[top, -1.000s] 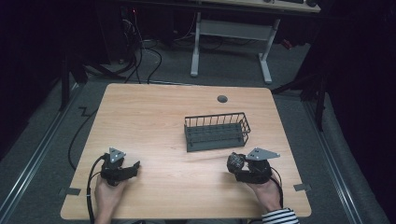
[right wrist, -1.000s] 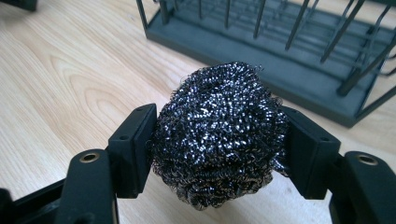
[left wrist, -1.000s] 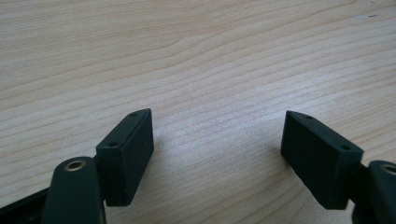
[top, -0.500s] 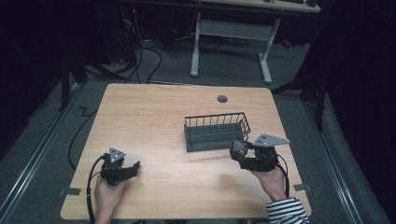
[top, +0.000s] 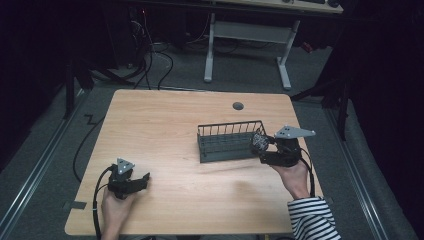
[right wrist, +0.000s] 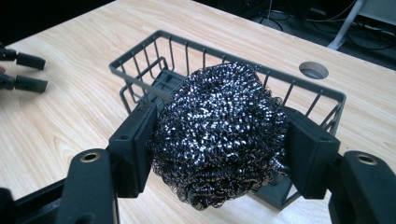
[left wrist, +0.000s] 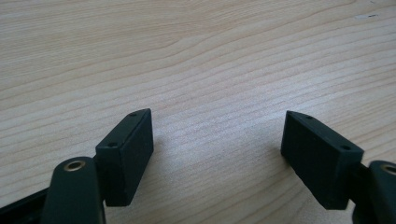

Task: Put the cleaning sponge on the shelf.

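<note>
Table (top: 170, 125) of pale wood under a dark wire basket (top: 227, 144), seen whole from above. Right gripper (right wrist: 218, 154) clamped on a steel-wool scourer (right wrist: 217, 130), raised at the basket's near end. Left gripper (left wrist: 217, 156) gaping over bare wood, nothing between.

Dim room, grey floor (top: 190, 75), white-legged desk (top: 250, 30) behind a wooden table (top: 165, 125).

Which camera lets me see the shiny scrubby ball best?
The right gripper view: the steel wool ball is close and sharp between the right gripper's pads. In the high view it is a small speck beside the basket.
</note>
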